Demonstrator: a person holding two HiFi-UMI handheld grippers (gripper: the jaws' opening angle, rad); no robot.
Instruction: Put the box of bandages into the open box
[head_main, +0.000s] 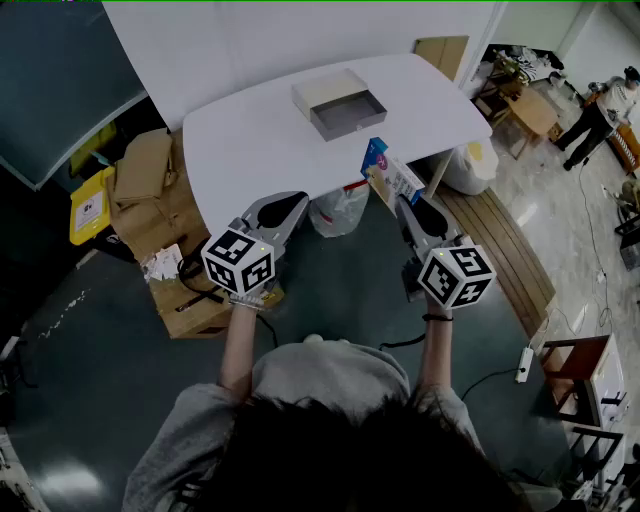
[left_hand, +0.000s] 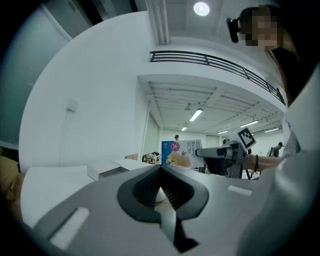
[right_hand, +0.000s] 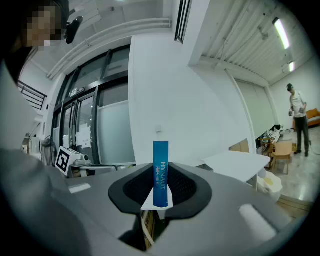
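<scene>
Pinching the bandage box (head_main: 388, 172) mid-frame by its flat faces, right hand-held gripper (head_main: 403, 203) holds seemingly light, crushable card; left hand-held gripper (head_main: 287, 208) closed, empty.

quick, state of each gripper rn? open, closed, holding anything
left gripper: closed, nothing between its jaws
right gripper: closed on the box of bandages, held edge-on between the jaws
</scene>
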